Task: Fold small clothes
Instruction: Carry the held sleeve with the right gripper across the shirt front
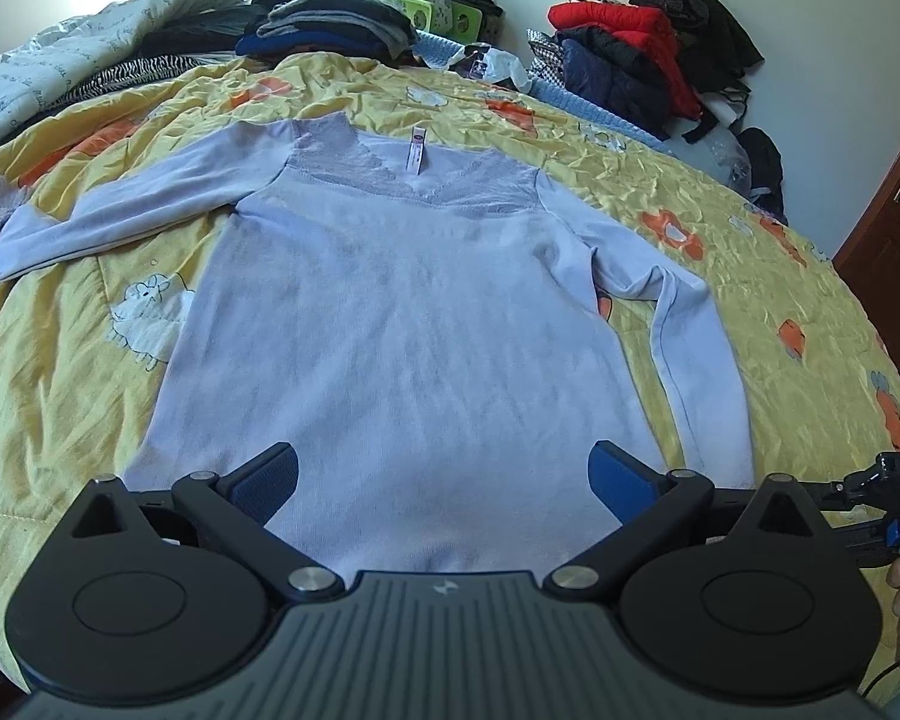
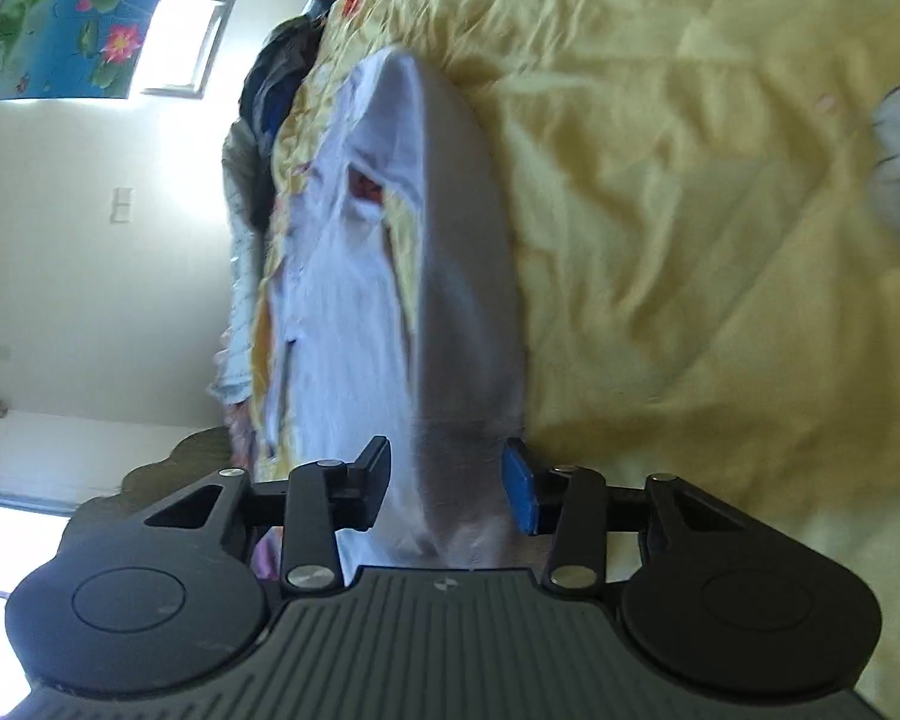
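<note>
— Ribbed grey housing nearest; beyond it the left gripper [image 1: 444,480] gapes wide above the hem of the lilac top [image 1: 402,324], soft knit, lace yoke, flat on the crinkled yellow quilt [image 1: 750,192].
— Right wrist view, rolled sideways?
— Right gripper [image 2: 447,489] straddles a raised sleeve fold, pads apart, not pinching.

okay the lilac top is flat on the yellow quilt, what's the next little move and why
Probably close the right gripper on the sleeve between its jaws, then carry it across the top. The top's body lies flat, both sleeves spread outward, and the left gripper is open at the hem.
</note>
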### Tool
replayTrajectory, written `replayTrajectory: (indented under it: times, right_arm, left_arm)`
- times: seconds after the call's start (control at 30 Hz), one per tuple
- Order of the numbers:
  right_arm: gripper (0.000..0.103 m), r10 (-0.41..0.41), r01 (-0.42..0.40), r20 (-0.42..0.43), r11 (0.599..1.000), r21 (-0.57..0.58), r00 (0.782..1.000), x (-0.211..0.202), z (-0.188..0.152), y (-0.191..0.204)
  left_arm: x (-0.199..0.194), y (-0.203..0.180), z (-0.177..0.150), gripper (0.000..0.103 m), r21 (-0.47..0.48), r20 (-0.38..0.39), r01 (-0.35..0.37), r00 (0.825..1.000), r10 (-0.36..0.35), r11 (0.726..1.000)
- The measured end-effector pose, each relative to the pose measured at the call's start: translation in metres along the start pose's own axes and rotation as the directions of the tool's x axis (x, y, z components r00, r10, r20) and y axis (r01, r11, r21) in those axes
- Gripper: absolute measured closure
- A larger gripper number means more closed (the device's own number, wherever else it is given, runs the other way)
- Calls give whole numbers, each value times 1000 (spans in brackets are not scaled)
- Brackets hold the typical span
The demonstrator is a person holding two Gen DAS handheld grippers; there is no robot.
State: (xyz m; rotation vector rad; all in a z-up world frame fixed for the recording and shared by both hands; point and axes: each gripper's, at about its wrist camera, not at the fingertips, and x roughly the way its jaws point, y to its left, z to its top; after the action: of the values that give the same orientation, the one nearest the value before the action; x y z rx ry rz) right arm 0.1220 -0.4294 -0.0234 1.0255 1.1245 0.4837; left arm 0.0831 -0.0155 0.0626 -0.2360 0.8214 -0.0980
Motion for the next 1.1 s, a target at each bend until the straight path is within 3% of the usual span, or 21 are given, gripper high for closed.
replayTrajectory:
  times: [0.1, 0.27, 0.5, 0.63, 0.7, 0.83, 0.9, 0.93, 0.97, 1.0, 1.1]
  right_arm:
    - [59, -22, 22, -8, 1000, 11, 1000, -8, -2, -7]
    - [59, 30, -28, -62, 999, 21, 998, 19, -7, -8]
    - [60, 167, -177, 75, 971, 161, 983, 30, 34, -21]
    - [61, 107, -105, -22, 991, 83, 994, 43, 26, -5]
    - [62, 69, -68, -44, 997, 29, 997, 40, 16, 0]
    - [62, 66, -65, -55, 998, 22, 996, 26, 2, -5]
    - [66, 67, -66, -51, 997, 35, 996, 23, -3, -9]
    - [74, 62, -59, -56, 997, 45, 996, 23, -4, -12]
    - [92, 50, -47, -65, 997, 57, 997, 26, -5, -15]
    - [99, 27, -23, -65, 997, 67, 998, 29, -5, -16]
    - [99, 44, -44, 3, 996, 81, 999, 23, -9, -14]
  left_arm:
    - [3, -5, -1, 0, 12, -8, 9, 1000, -9, 1000]
    - [4, -13, -3, 0, 38, -13, 22, 1000, -22, 999]
    - [1, -7, -4, 0, 20, -9, -6, 1000, 6, 1000]
    - [3, -5, -4, 0, 17, -13, -14, 1000, 14, 1000]
    - [6, -6, -4, 0, 21, -19, -5, 1000, 6, 1000]
    - [10, -14, -4, 0, 50, -22, 16, 1000, -15, 999]
    - [12, -17, -4, 0, 58, -25, 25, 999, -24, 998]
    - [13, -18, -5, 0, 59, -27, 31, 999, -29, 998]
    - [13, -20, -5, 0, 61, -28, 36, 999, -34, 997]
    - [12, -20, -5, 0, 64, -27, 39, 999, -37, 997]
    - [7, -19, -6, 0, 77, -8, 39, 999, -38, 996]
